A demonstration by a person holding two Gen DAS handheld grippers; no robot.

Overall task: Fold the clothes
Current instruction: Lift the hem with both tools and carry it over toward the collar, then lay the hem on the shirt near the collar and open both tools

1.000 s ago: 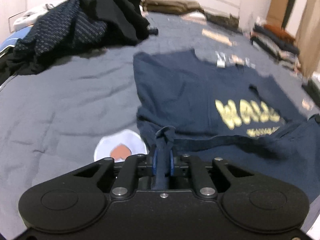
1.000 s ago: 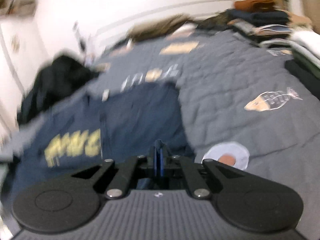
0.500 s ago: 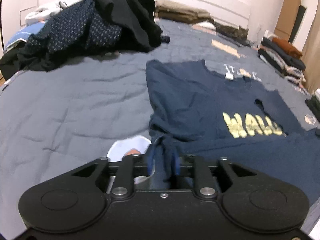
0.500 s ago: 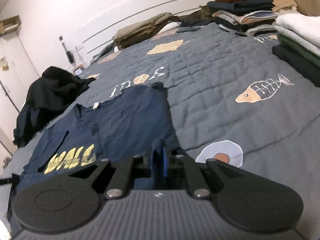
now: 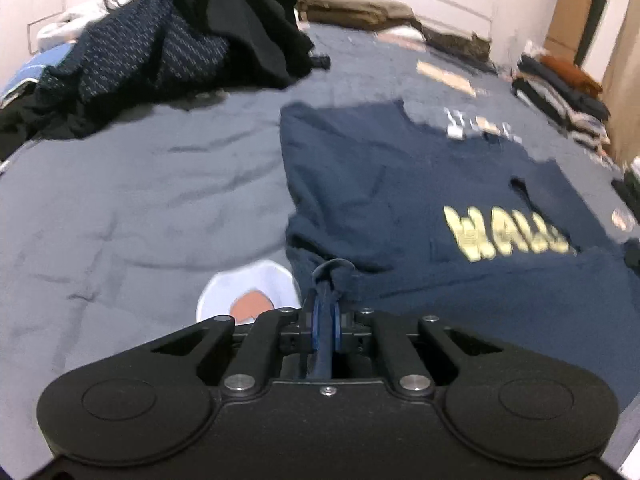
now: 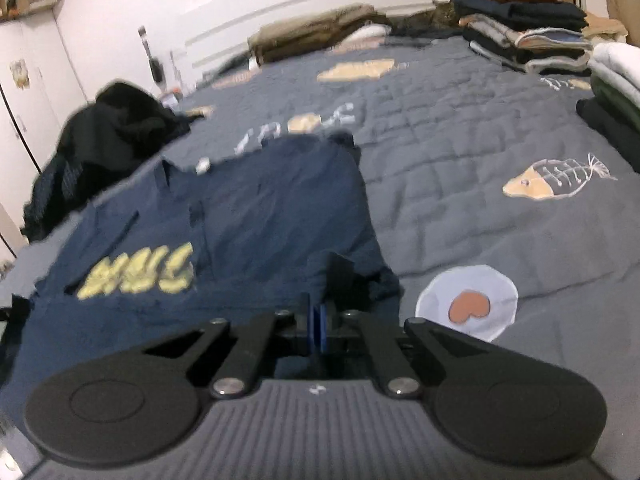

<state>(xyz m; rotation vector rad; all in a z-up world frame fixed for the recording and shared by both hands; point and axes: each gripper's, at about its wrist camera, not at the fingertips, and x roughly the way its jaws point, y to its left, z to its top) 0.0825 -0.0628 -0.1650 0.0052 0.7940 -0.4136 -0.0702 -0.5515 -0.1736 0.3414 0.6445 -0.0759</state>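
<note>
A navy T-shirt with yellow lettering lies spread on the grey bedspread, its bottom part folded up over the print. My left gripper is shut on a bunched corner of the shirt's hem at its left side. In the right wrist view the same navy T-shirt stretches away to the left, and my right gripper is shut on its hem at the right corner. Both pinched corners sit low over the bed's near part.
A heap of dark unfolded clothes lies at the far left of the bed. Folded stacks stand at the far right, with olive bedding along the headboard. Fried-egg patches and a fish print mark the bedspread.
Both grippers have kept their hold on the hem. The views have shifted, and the folded lower part of the shirt has moved a little further up over the yellow print.
</note>
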